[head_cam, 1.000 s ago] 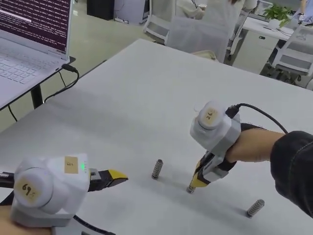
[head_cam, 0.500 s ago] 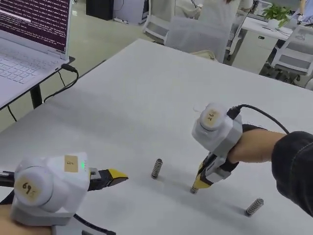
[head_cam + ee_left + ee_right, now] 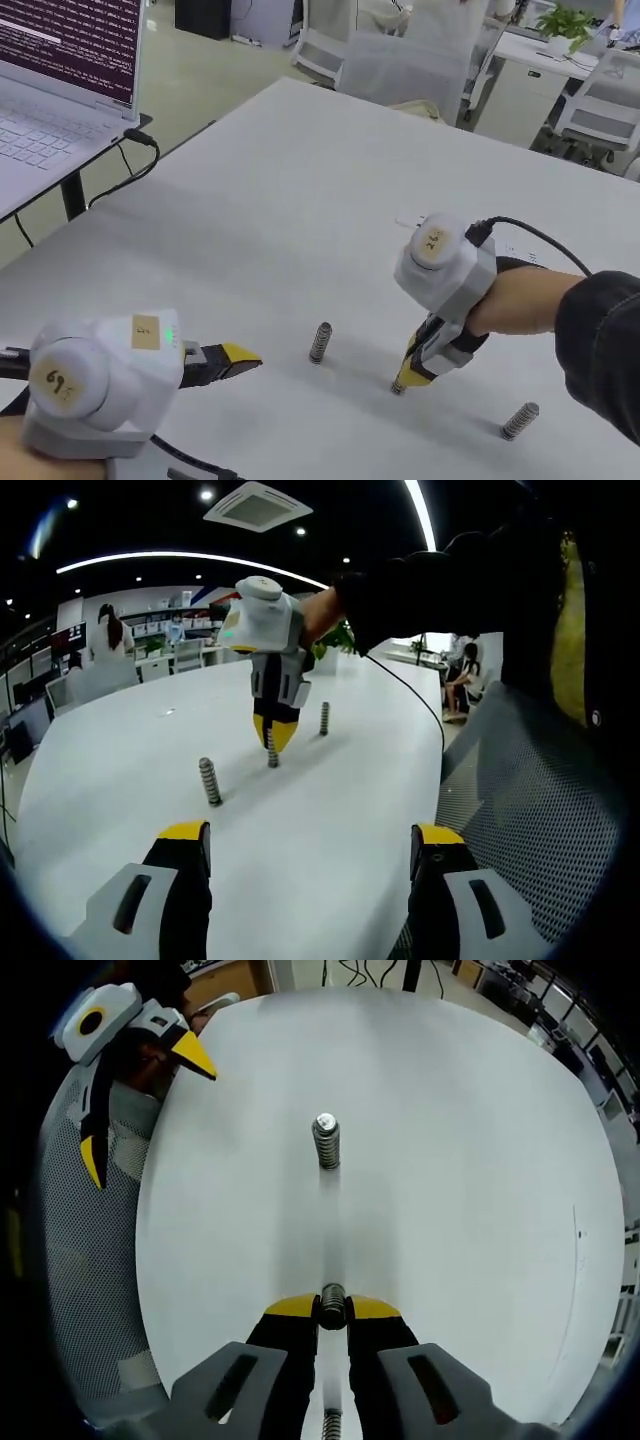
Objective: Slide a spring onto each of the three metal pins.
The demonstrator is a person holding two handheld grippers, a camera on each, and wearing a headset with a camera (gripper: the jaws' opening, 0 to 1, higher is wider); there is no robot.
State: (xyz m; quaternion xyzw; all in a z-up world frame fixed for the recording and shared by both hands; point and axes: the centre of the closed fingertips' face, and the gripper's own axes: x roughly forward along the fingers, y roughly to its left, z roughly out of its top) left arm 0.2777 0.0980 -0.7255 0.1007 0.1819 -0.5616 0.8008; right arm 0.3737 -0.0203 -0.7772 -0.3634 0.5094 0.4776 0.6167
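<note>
The right gripper [image 3: 332,1312] is pinching its fingers [image 3: 290,1307] closed around the middle spring [image 3: 332,1302], right at the yellow tips. In the head view it is pointing steeply down, so the tips are nearly meeting the counter [image 3: 300,200] at that spot. The fingers are covering the coil there, so I cannot tell whether a pin is running up inside it.

Farther along in the right gripper view, a second spring [image 3: 327,1148] is standing upright with a bright pin head [image 3: 325,1120] showing at its top. A third spring [image 3: 521,422] is standing well apart on the other side, near the person's sleeve [image 3: 600,340].

The left gripper [image 3: 310,845] is hovering off to the side with its fingers spread wide, holding nothing. A laptop [image 3: 60,90] is sitting open beyond the counter's left edge.

Judging from this, the middle spring is being seated, and it looks like the last of the three. The next move is calling for the fingers to ease apart gently. The gripper then needs to lift straight up along the coil, so that it is not dragging the spring back off or tipping it.
</note>
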